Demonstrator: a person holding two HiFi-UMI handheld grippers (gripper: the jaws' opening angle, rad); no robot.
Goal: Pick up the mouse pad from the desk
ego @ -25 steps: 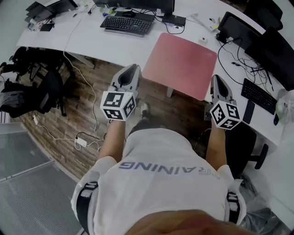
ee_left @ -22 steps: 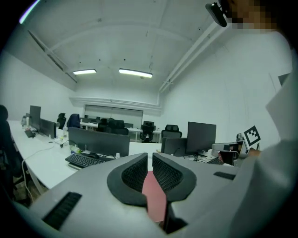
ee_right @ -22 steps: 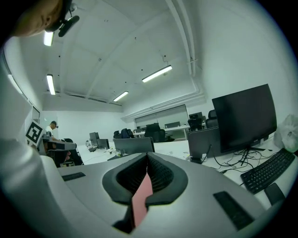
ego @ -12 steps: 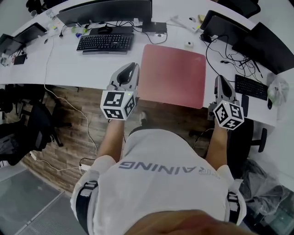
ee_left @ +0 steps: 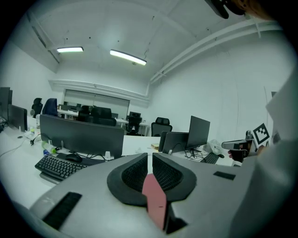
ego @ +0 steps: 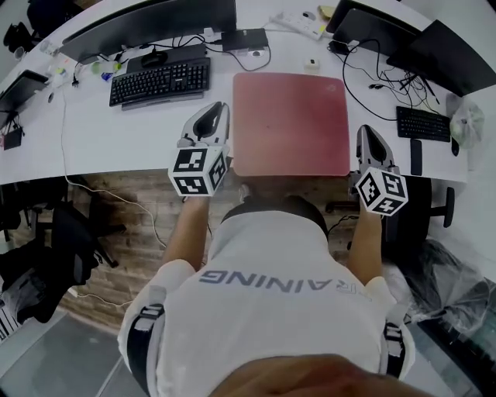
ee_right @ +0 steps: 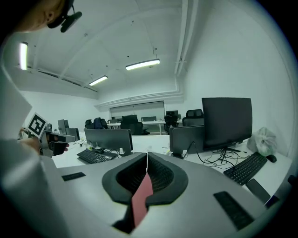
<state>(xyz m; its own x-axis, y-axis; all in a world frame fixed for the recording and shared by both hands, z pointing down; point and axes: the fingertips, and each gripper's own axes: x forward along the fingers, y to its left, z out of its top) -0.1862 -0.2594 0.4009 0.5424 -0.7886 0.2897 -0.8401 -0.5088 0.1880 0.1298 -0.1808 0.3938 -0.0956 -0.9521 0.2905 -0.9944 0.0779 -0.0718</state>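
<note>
1. The left hand-held gripper (ee_left: 150,159) is pressed together on the left edge of the red mouse pad (ego: 291,124); a strip of the pad shows between its jaws.
2. The right hand-held gripper (ee_right: 147,160) pinches the pad's right edge the same way, jaws fully together on it.
3. The pad hangs roughly flat between the two, over the white desk (ego: 116,132), its near edge reaching past the desk's front edge.
4. A black keyboard (ego: 159,81) lies on the desk to the left of the pad, in front of a monitor (ego: 147,23).
</note>
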